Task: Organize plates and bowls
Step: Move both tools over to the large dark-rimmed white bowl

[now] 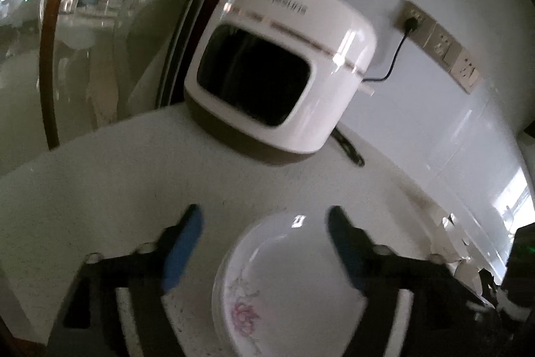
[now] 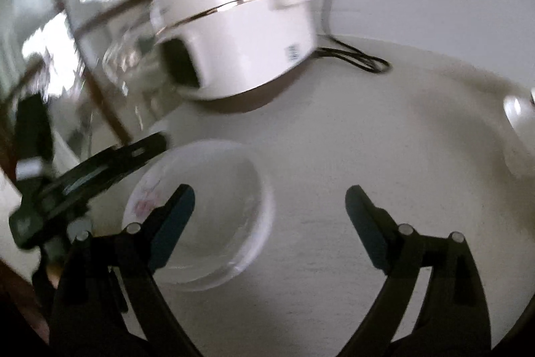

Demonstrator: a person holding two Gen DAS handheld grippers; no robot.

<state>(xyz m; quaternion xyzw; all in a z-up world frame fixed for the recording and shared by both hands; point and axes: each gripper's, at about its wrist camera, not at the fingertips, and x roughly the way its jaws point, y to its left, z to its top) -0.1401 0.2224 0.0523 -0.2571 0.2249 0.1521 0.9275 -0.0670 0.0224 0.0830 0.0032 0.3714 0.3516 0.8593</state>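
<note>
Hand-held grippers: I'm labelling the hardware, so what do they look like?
Both the left hand-held gripper and the right hand-held gripper have black angular frames with round silver pins, and flat blue pads line the fingers.

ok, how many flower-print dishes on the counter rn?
1 for sure: the floral dish sits between the open left tool fingers, in front of the white cooker. A white object at the right wrist view's right edge is too cropped to identify.
</note>
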